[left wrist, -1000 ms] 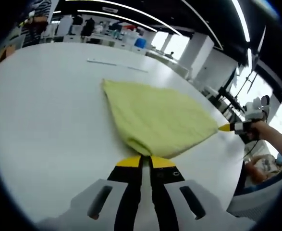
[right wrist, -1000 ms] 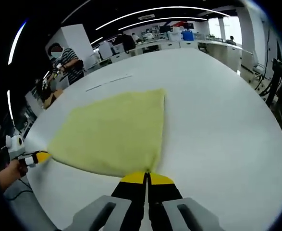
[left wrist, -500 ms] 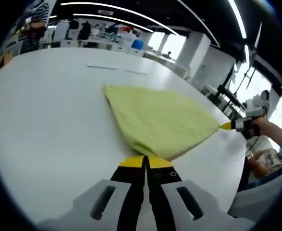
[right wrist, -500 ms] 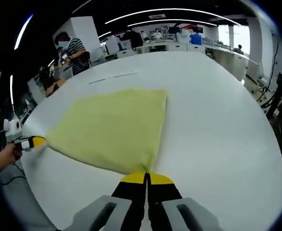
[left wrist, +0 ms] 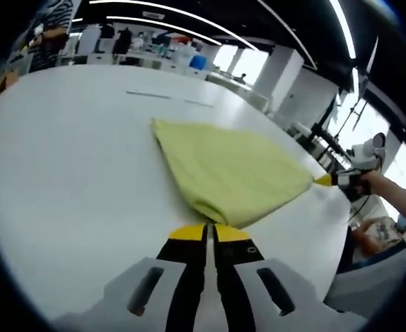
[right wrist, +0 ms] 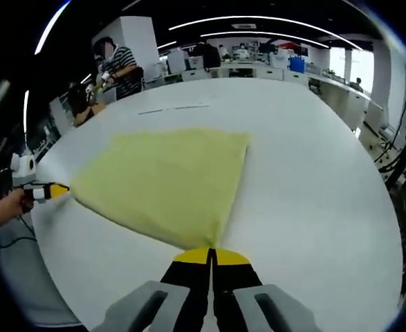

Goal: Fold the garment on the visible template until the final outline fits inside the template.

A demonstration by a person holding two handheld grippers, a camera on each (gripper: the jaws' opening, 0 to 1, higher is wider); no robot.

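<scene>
Left claw (left wrist: 209, 230): pinching a garment (left wrist: 234, 169) corner.
Right claw (right wrist: 210, 253): pinching another corner.
Garment: stretched between claws, over counter (left wrist: 71, 152).

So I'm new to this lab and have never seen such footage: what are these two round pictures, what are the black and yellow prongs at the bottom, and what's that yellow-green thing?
There is no robot arm here. A person holds a two-jaw claw in each hand, and a fisheye camera rides on each one, looking along its jaws. One picture is the left gripper view, the other the right gripper view.

The prongs are the left claw and the right claw, jaws closed. Each pinches a corner of the yellow-green garment, which lies spread on the white table. In each view the other claw shows at the cloth's far corner, held by the person's hand.

Thin dark lines are marked on the table beyond the cloth. Other people stand in the background.
</scene>
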